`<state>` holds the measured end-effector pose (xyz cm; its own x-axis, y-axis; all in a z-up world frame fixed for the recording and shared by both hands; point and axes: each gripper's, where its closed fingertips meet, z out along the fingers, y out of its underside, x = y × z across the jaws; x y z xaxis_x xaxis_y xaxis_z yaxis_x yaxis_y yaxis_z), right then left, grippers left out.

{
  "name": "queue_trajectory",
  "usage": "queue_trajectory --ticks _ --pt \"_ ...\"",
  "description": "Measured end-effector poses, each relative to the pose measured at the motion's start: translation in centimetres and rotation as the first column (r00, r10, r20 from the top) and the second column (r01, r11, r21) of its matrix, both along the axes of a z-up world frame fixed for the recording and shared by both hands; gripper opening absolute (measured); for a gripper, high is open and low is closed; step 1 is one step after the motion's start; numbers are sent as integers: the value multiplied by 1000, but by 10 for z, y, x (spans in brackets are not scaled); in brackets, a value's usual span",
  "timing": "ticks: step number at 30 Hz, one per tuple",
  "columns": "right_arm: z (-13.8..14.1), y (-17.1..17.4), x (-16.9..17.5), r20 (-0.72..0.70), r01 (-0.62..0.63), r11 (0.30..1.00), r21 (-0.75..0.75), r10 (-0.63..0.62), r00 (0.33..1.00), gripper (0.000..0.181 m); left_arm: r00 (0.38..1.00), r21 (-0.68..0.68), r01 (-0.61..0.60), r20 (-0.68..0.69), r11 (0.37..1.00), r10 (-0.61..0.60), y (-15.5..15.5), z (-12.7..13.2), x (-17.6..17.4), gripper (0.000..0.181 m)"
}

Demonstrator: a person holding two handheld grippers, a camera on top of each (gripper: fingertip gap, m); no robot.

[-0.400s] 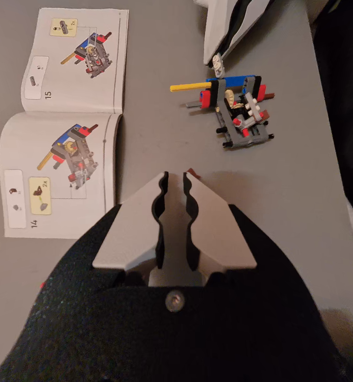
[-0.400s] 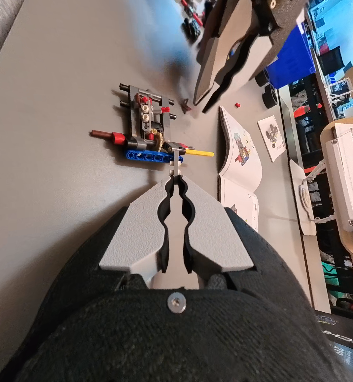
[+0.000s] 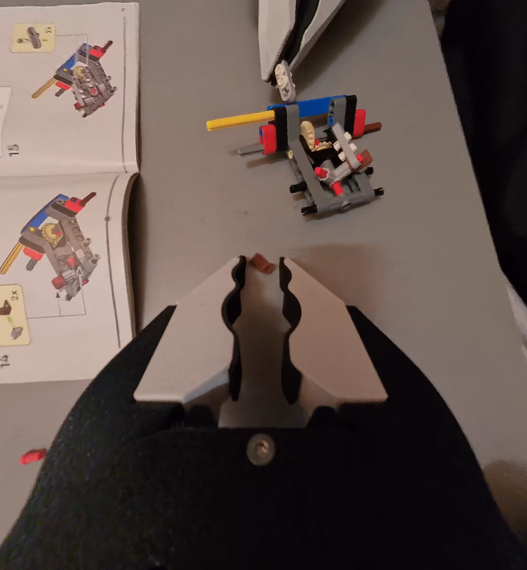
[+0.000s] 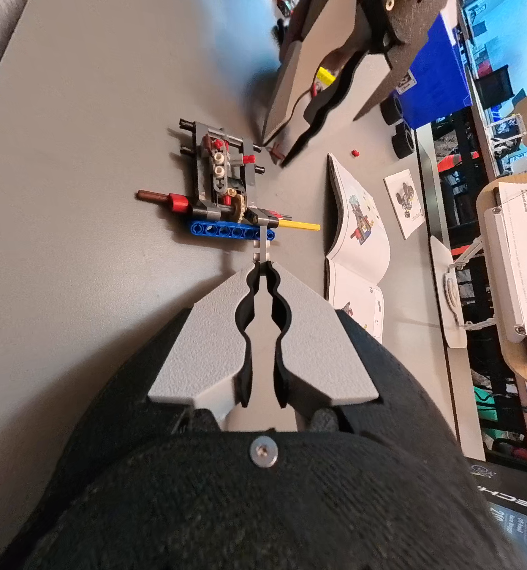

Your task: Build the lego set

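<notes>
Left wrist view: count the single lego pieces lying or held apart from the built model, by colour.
brown piece: 1
red piece: 1
pale grey piece: 1
Total: 3

Model [image 3: 314, 148]: blue beam, yellow axle, red bushes, grey frame. Loose piece [image 3: 261, 262] brown. Desk [image 3: 194, 200] plain grey.

Half-built lego model [image 3: 320, 154] on table [image 3: 194, 216]
</notes>
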<state>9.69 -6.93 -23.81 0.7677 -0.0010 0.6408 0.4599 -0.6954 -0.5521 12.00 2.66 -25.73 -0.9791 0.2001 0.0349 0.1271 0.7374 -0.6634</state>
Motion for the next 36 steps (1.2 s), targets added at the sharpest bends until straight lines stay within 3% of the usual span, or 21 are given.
queue_trajectory --ticks 1,7,12,14,18,25,31,33,36 --pt "0 0 0 0 0 1000 1 0 1000 1 999 -3 -18 31 1000 18 0 0 0 19" --pt "-1 -1 1 2 3 1000 -2 -3 1000 1 958 -97 -128 245 987 149 -6 2 0 15" --pt "-2 -3 2 7 7 1000 -11 -7 1000 1 912 -177 -247 291 953 290 -6 7 -1 24" --pt "-2 -3 2 12 9 1000 -16 -9 1000 1 894 -233 -262 307 937 326 -2 19 5 19" --pt "1 -2 1 13 5 1000 -6 -5 1000 1 888 -244 -317 264 916 377 12 30 24 17" --pt "1 -1 0 21 2 1000 -18 -2 1000 1 932 -123 -251 236 960 274 9 4 16 24" --pt "1 -2 1 25 6 1000 -21 -5 1000 1 925 -110 -253 265 961 274 8 4 10 24" --pt "0 -2 1 24 6 1000 -21 -5 1000 1 909 -123 -324 235 938 344 10 9 18 23" --pt "-1 -2 1 25 6 1000 -25 -6 1000 2 859 -146 -497 54 855 509 7 19 26 22"
